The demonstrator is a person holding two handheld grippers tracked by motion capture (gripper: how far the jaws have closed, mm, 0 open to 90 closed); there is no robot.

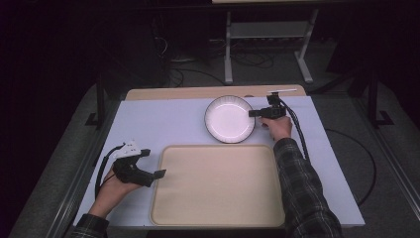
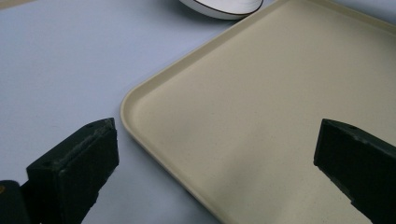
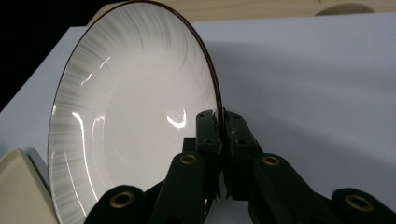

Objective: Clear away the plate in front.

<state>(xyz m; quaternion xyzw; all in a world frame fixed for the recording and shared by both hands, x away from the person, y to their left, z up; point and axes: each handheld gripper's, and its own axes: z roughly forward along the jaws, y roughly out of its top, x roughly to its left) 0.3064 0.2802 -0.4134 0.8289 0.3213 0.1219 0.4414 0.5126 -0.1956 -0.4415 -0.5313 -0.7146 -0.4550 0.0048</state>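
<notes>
The right gripper point(image 3: 219, 126) is pinching the near-right rim of the white plate point(image 1: 230, 119), which is lying just beyond the beige tray point(image 1: 218, 184), while the left gripper point(image 1: 157, 173), jaws spread wide, is hovering at the tray's left edge.

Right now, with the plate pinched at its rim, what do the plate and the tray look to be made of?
Plate: looks like glazed ceramic, white with a thin dark rim line; bright glints show a glossy, likely slick finish. Tray: probably plastic, beige, finely speckled, matte with only a soft sheen and a rounded raised lip.
</notes>
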